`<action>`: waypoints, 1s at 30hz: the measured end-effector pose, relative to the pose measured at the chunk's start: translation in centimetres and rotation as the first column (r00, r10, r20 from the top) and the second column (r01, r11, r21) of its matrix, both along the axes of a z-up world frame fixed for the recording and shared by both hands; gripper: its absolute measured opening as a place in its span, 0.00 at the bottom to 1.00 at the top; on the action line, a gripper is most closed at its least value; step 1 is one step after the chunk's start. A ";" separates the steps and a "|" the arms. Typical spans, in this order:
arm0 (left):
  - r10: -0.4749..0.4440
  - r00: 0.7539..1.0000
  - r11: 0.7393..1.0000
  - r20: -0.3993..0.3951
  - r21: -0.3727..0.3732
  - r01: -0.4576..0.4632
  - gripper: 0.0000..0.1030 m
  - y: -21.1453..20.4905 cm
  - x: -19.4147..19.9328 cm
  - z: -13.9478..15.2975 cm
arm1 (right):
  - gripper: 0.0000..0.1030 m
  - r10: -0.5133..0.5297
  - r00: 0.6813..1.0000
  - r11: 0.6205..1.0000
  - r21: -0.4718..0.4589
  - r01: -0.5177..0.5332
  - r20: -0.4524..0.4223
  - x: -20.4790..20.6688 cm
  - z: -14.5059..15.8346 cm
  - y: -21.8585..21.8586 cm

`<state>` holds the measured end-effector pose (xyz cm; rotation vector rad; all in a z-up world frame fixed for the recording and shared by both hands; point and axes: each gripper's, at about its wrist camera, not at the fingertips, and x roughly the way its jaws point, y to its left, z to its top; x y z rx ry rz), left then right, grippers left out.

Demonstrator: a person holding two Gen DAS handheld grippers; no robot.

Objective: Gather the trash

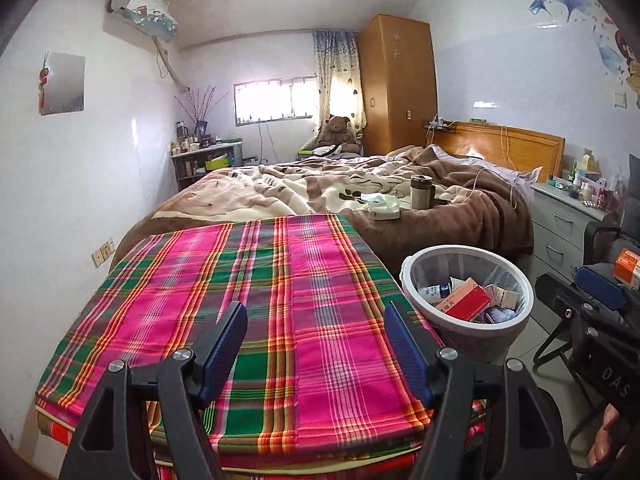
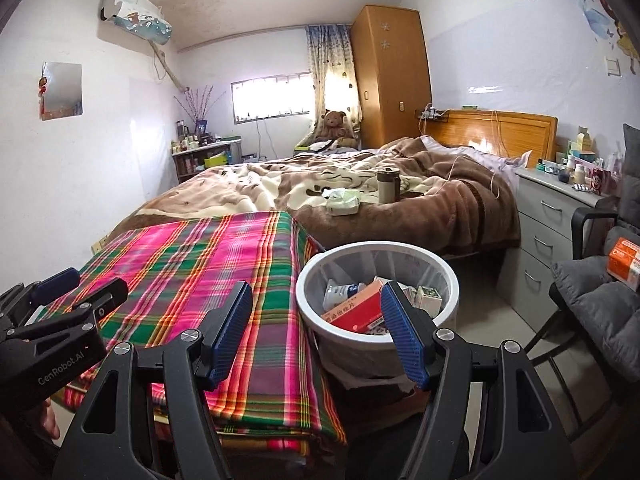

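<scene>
1. Left wrist view, far left: white wall with a wall-mounted air conditioner [image 1: 144, 10] and a small mirror; a low shelf of bottles stands under the window at the back.
2. Centre: pink-green plaid folded cloth [image 1: 248, 300] covers a raised surface running away from the camera; behind it a bed with a rumpled brown-and-cream blanket [image 1: 320, 192], a grey tumbler [image 1: 421, 192] standing upright on it, and a wooden headboard.
3. Left gripper [image 1: 316, 344] hovers over the plaid, blue pads apart at a medium gap, nothing between them.
4. Right of the plaid: round white waste bin with a clear liner [image 1: 466, 286], upright, mouth up, on the floor just beside the cloth edge. A red-and-white flat carton [image 1: 466, 302] lies tilted inside, long axis slanting up to the right, among smaller boxes.
5. Far right: grey drawer unit, wooden wardrobe behind, and an orange box [image 1: 628, 266] lying on a grey seat cushion.
6. Right wrist view: right gripper [image 2: 316, 328] has its jaws apart, empty, straddling the bin's near rim in the picture; contact cannot be told.
7. Only this view shows the left gripper from outside, at lower left over the plaid, and more of the black-framed chair [image 2: 600, 304].
</scene>
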<state>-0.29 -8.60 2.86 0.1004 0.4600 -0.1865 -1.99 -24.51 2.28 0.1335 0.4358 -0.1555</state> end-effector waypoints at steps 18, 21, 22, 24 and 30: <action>0.005 1.000 1.000 -0.013 -0.010 -0.005 0.68 0.3 0.1 -0.6 | 0.66 -0.002 1.000 1.000 -0.007 0.002 -0.009 -0.5 -0.2 1.0; 0.007 1.000 1.000 -0.014 -0.011 -0.007 0.68 0.4 0.1 -0.6 | 0.66 -0.005 1.000 1.000 -0.008 0.005 -0.011 -0.5 -0.3 1.0; 0.006 1.000 1.000 -0.014 -0.011 -0.006 0.68 0.4 0.1 -0.6 | 0.66 -0.006 1.000 1.000 -0.008 0.006 -0.012 -0.5 -0.3 1.0; 0.009 1.000 1.000 -0.014 -0.012 -0.009 0.68 0.4 0.1 -0.6 | 0.66 -0.006 1.000 1.000 -0.008 0.006 -0.013 -0.5 -0.2 1.1; 0.006 1.000 1.000 -0.020 -0.014 -0.006 0.68 0.5 0.1 -0.7 | 0.66 -0.007 1.000 1.000 -0.016 0.007 -0.012 -0.5 -0.2 1.3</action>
